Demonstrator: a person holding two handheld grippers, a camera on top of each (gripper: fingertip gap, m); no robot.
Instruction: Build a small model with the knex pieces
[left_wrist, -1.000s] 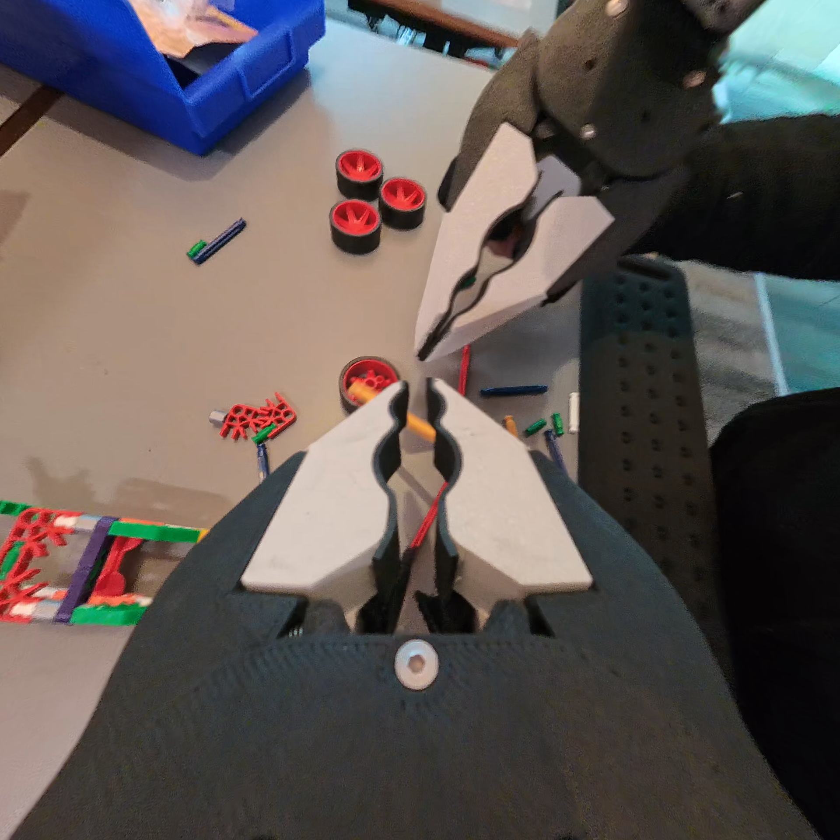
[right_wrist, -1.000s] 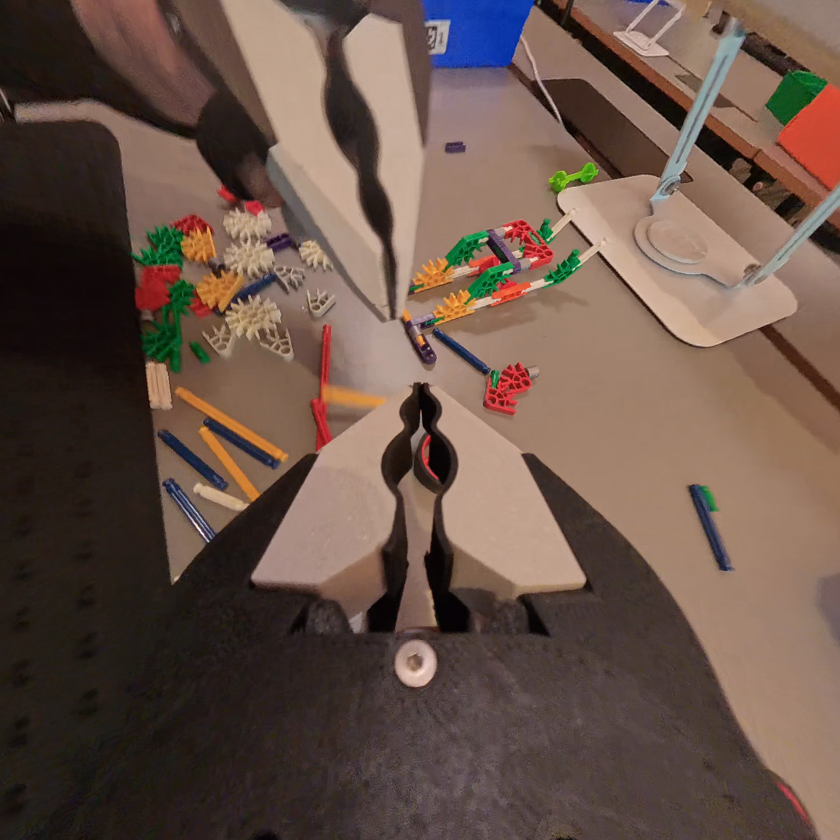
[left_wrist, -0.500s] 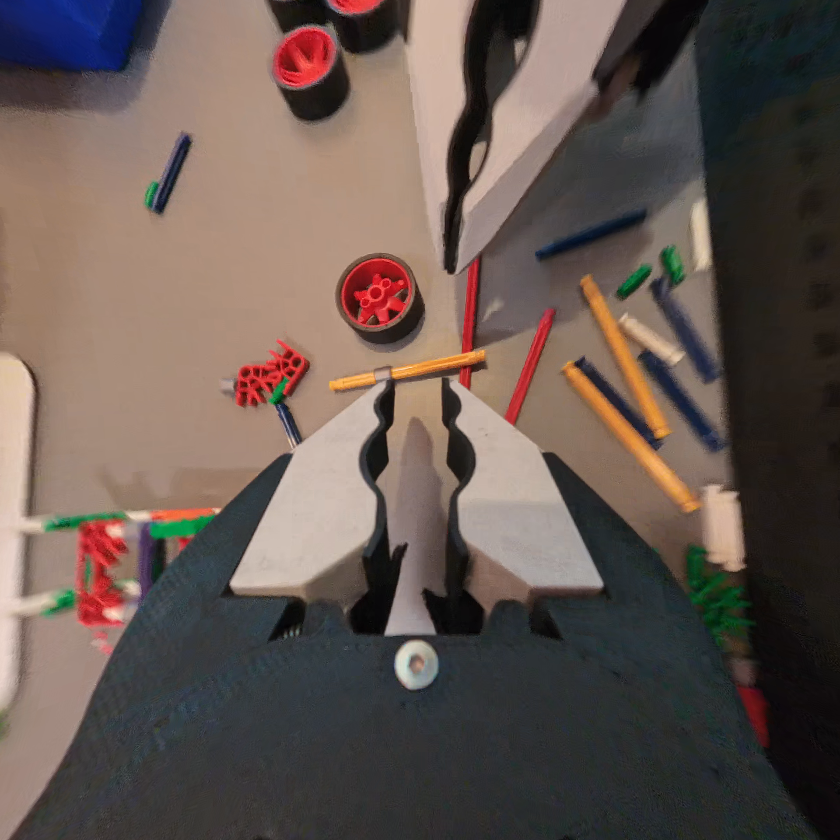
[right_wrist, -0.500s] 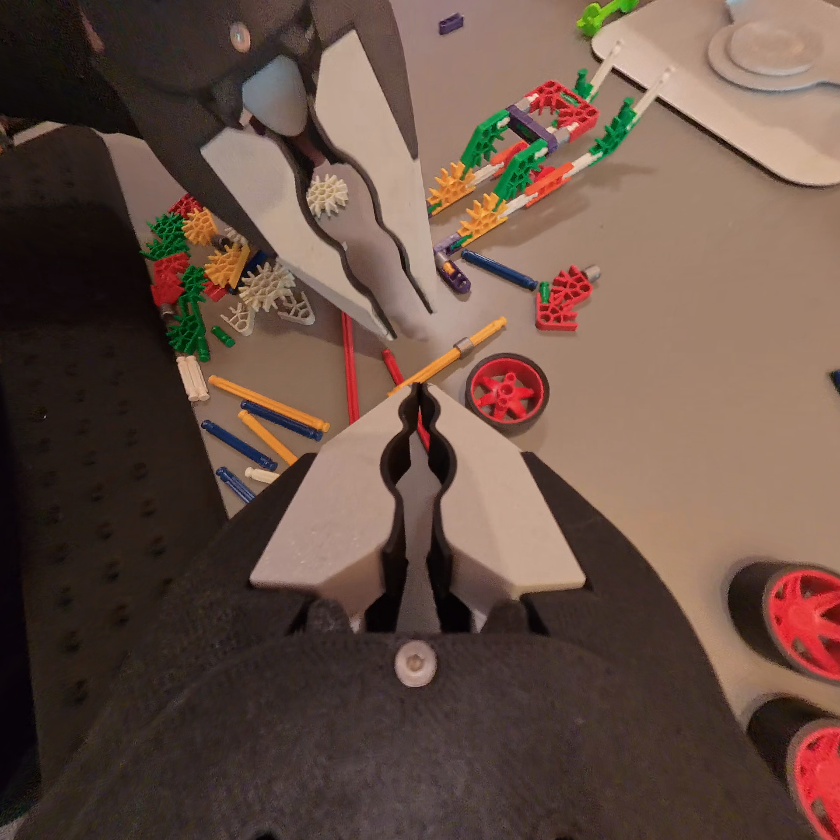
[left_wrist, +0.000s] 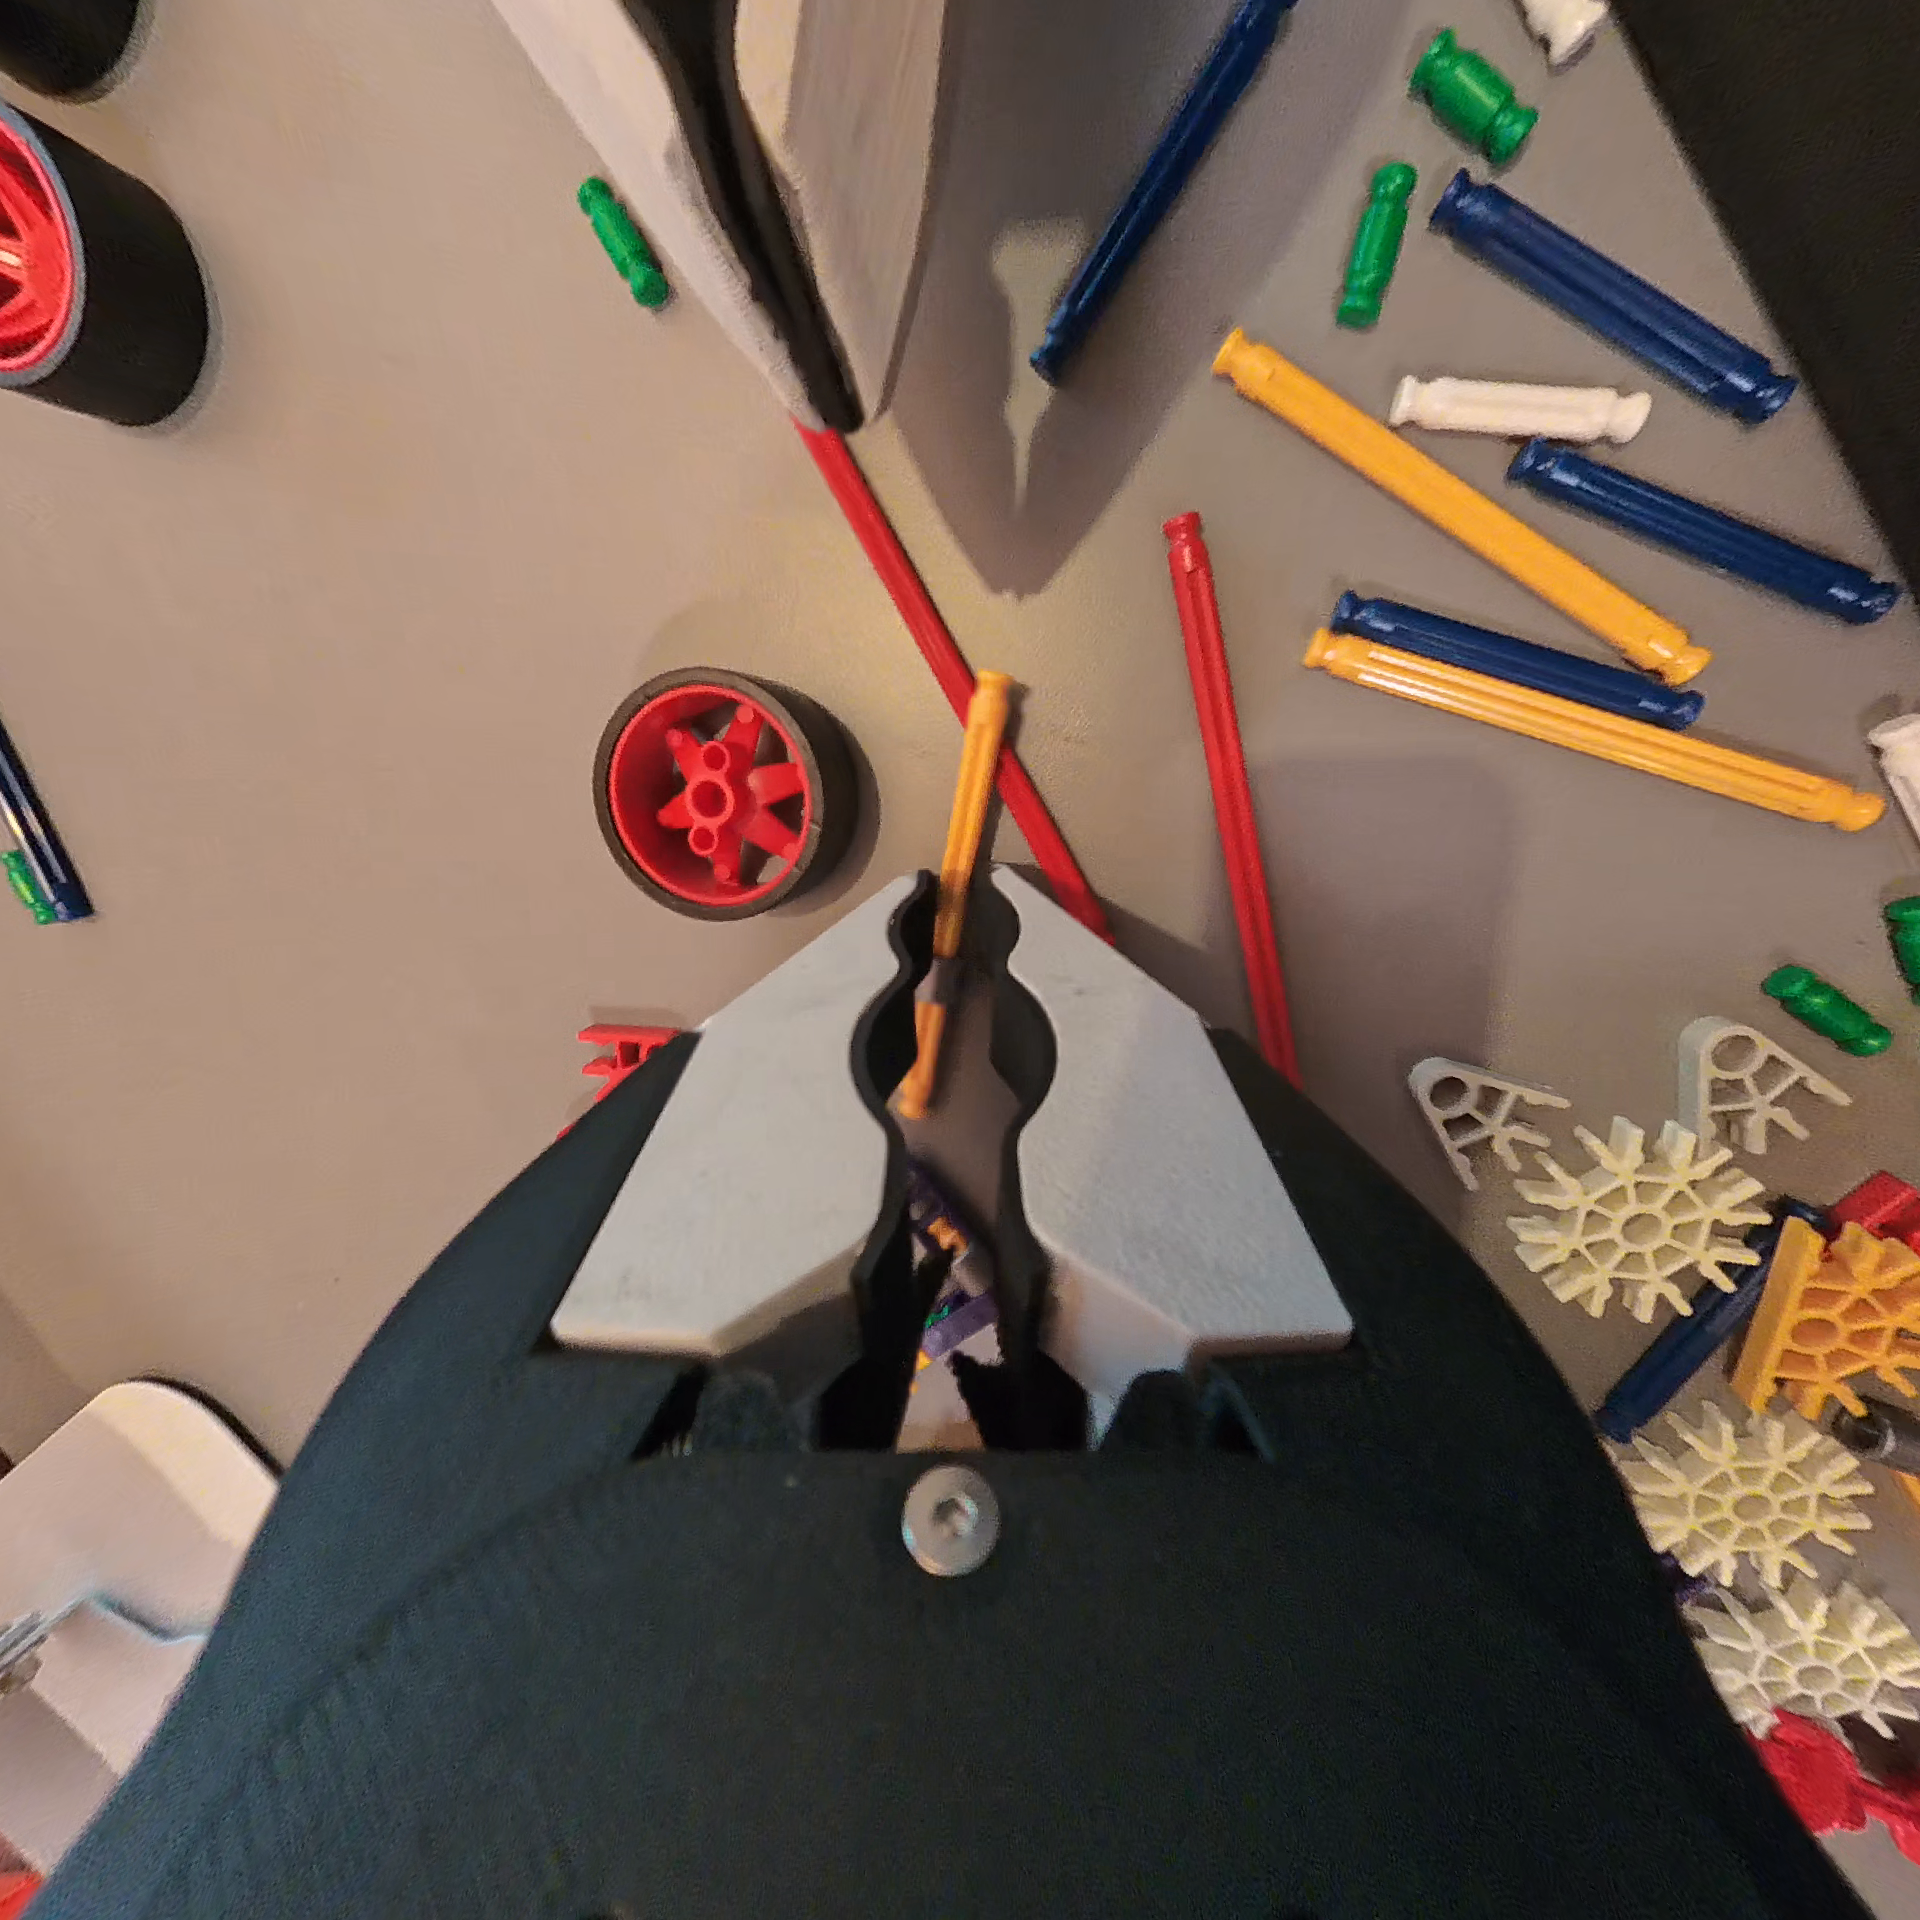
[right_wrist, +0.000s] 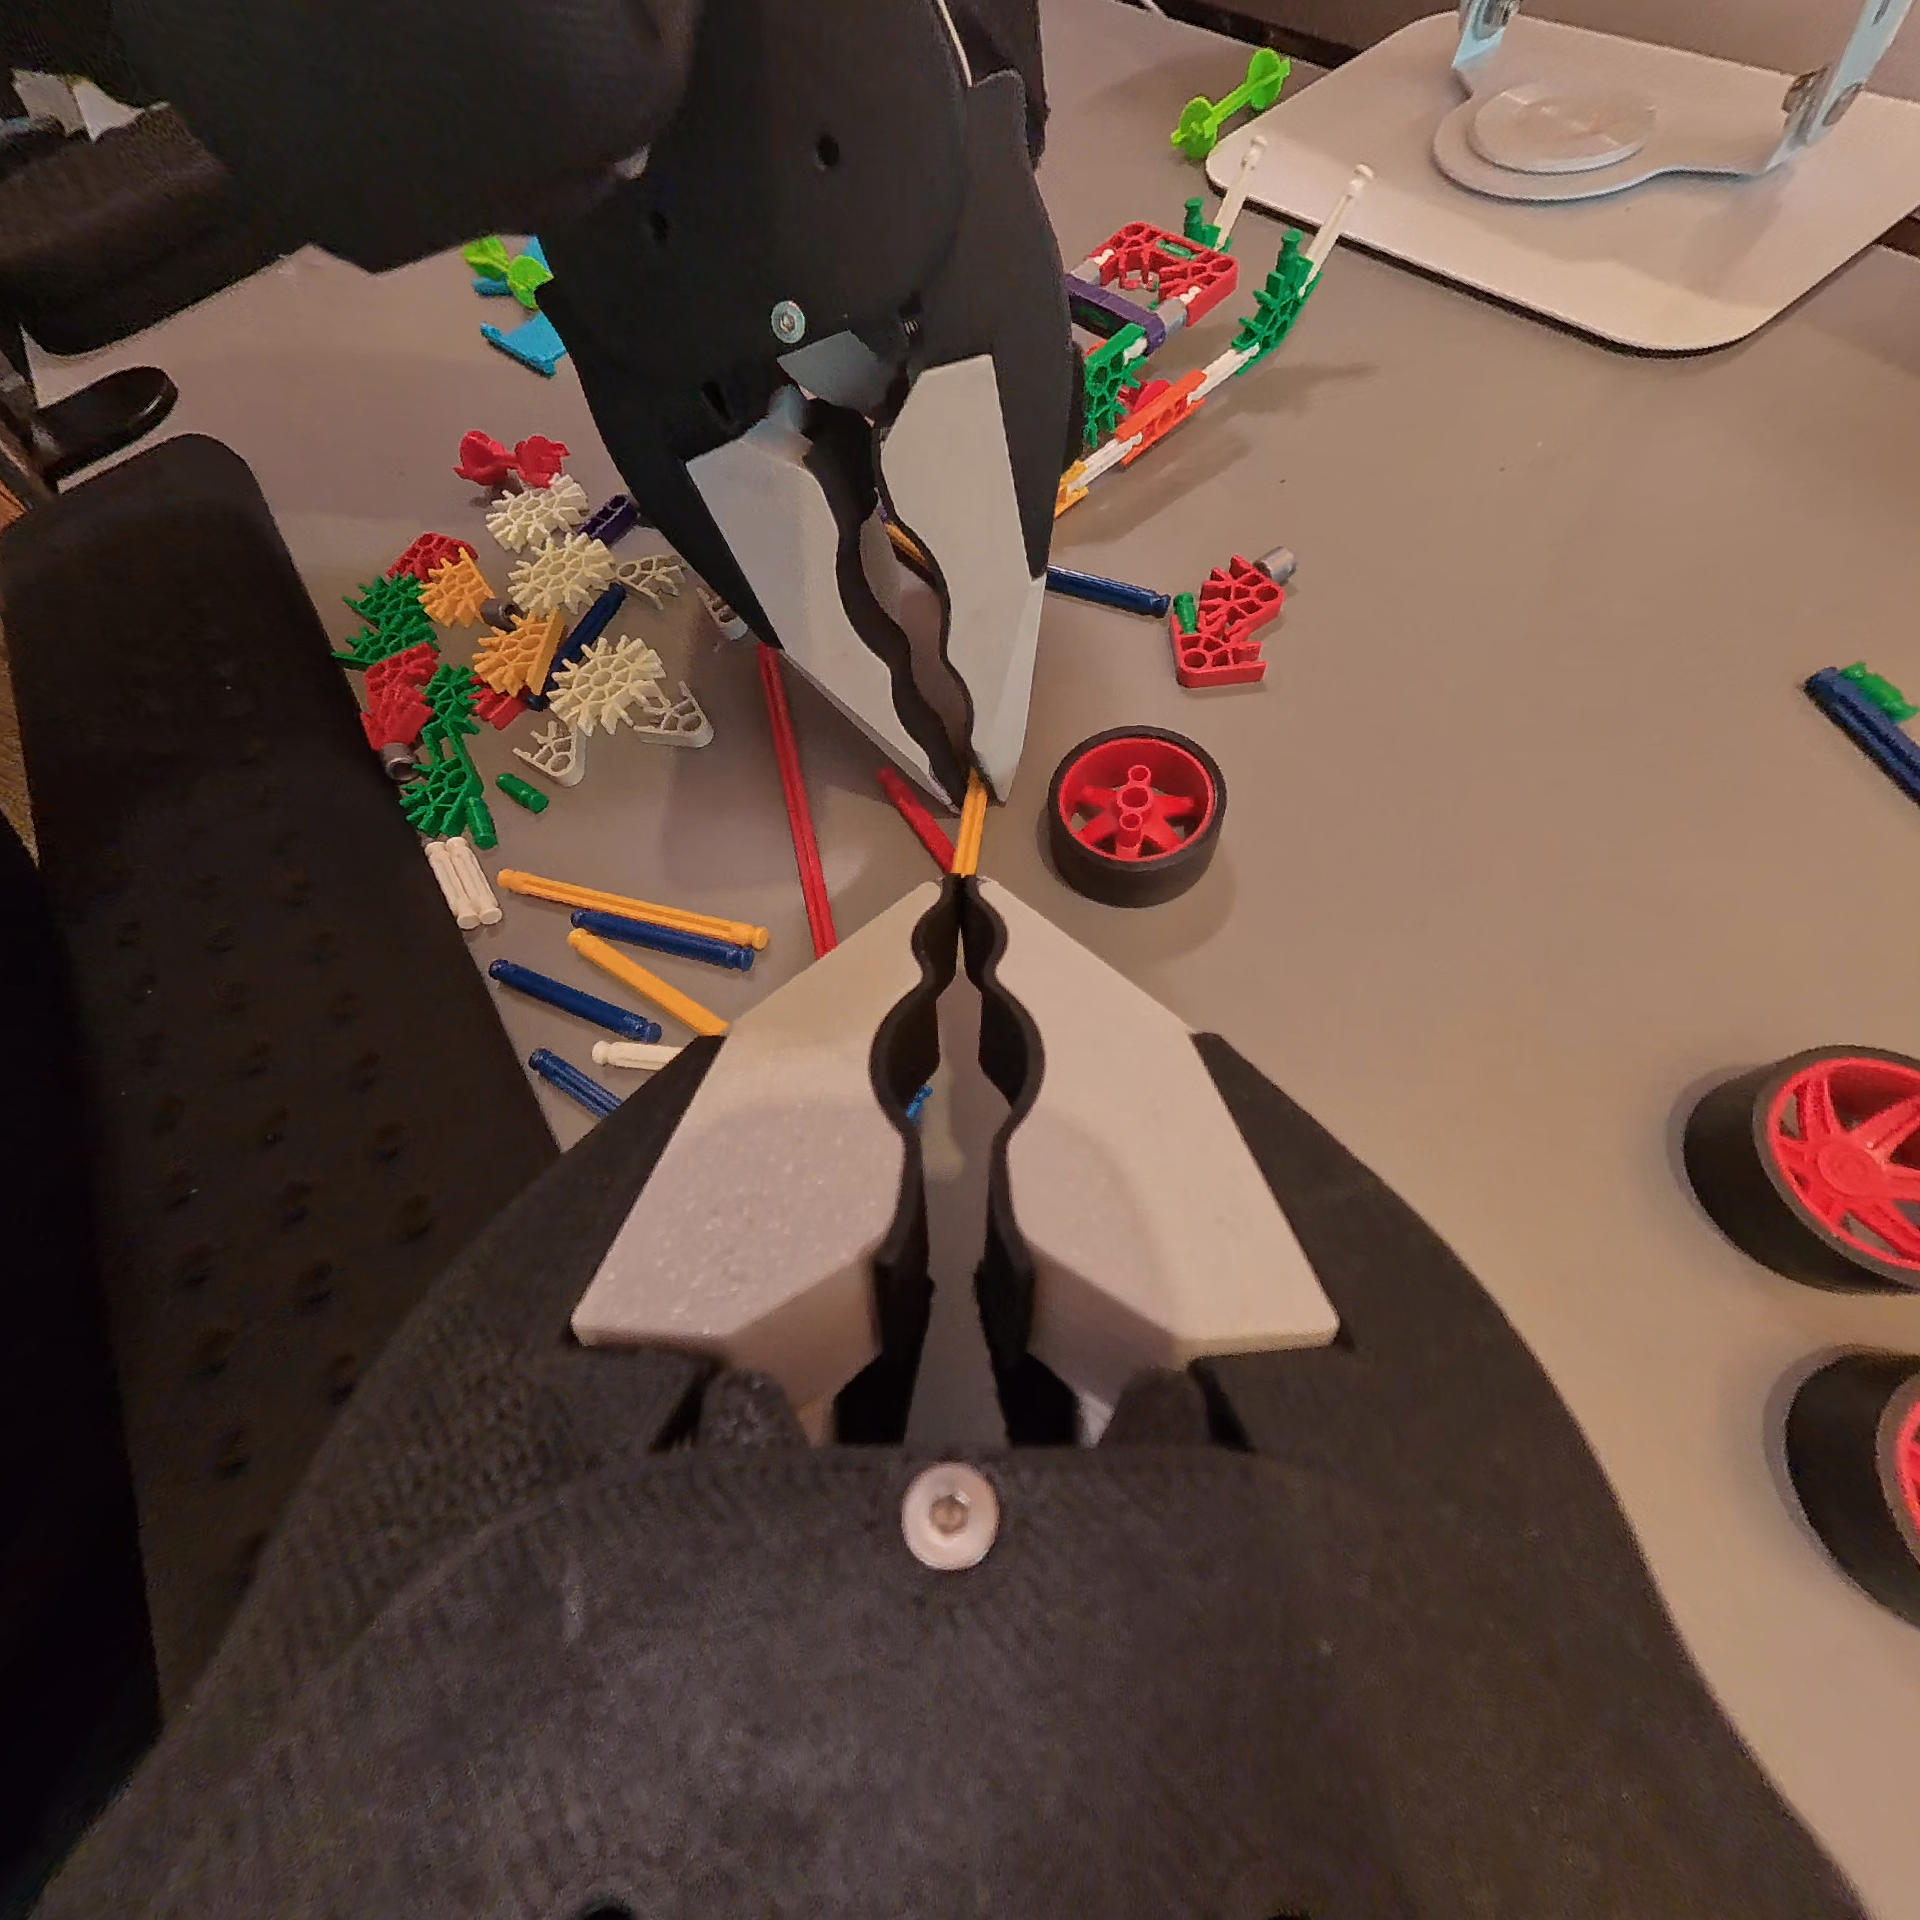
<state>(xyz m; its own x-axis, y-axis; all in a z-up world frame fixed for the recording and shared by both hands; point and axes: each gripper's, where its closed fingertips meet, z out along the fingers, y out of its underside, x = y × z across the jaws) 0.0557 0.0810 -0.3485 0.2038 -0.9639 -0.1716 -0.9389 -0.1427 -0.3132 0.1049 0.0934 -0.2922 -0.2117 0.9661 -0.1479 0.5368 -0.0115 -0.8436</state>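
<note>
Two claws meet over loose building rods on a grey table (left_wrist: 416, 540).

Left wrist view: the left gripper (left_wrist: 954, 896) is pinching a thin orange rod (left_wrist: 977, 758), which sticks out forward past the tips. A red wheel (left_wrist: 717, 795) lies just left of the tips. A long red rod (left_wrist: 914, 613) runs ahead to the right gripper (left_wrist: 826, 410). Right wrist view: the right gripper (right_wrist: 958, 885) has its fingers pressed almost together. I cannot tell if it grips the red rod. The left claw stands just ahead of it, tips down, and the wheel is ahead to the right.
</note>
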